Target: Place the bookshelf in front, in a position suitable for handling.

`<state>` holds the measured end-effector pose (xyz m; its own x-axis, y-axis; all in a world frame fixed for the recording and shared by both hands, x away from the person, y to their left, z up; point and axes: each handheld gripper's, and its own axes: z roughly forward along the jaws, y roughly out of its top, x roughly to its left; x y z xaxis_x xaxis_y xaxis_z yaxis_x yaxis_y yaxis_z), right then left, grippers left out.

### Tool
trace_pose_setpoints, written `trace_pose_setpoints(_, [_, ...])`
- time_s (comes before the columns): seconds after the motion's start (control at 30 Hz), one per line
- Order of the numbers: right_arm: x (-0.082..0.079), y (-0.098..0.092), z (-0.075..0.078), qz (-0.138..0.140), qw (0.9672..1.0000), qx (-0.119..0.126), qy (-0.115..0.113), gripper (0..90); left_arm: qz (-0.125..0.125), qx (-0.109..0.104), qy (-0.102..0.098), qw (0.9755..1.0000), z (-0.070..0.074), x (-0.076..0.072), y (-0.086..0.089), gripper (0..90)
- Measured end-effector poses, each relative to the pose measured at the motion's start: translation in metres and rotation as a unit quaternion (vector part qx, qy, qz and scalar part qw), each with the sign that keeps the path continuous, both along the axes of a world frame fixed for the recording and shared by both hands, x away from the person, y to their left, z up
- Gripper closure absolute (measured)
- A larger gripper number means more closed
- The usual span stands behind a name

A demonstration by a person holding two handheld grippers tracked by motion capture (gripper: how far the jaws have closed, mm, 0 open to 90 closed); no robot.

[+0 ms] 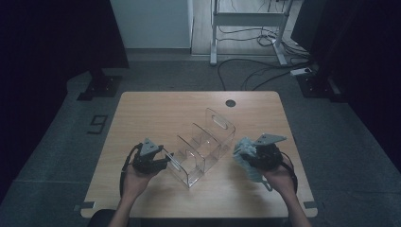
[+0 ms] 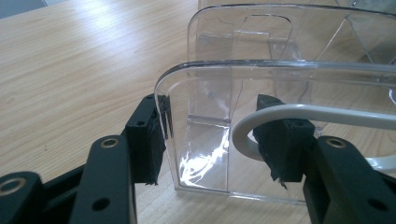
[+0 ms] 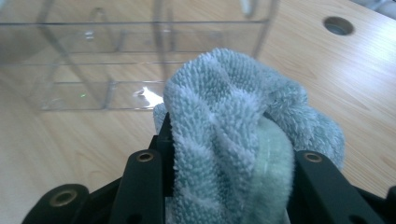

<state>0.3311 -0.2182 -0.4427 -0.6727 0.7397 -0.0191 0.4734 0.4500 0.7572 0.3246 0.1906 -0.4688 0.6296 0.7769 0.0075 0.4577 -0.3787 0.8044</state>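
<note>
Both forearms reach forward: left tongs [image 2: 212, 135] clamp the clear organizer's [image 1: 203, 146] wall, right tongs [image 3: 224, 172] grip a towel [image 3: 243, 121].

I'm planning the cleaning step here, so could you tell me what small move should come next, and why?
Probably bring the right tool with its bunched teal cloth leftward to the clear organizer. The cloth is clamped but apart from the plastic, while the left tool already grips the organizer's near end wall, steadying it for wiping.

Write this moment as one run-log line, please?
left gripper: fingers clamp clear organizer end wall | right gripper: fingers hold teal cloth beside organizer | table: wood
</note>
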Motion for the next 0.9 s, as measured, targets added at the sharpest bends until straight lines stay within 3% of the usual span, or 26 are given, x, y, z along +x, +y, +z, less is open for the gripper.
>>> trace_pose_setpoints(0.37, [0.013,-0.018,-0.015,-0.024,0.9996,-0.008,0.01,59.5,-0.022,-0.001,0.0,0.9998,0.0,-0.01,-0.006,45.8])
trace_pose_setpoints(0.9, [0.03,-0.015,-0.032,-0.005,0.9996,0.009,0.027,59.3,-0.046,-0.003,0.004,0.9989,0.0,-0.018,-0.015,45.9])
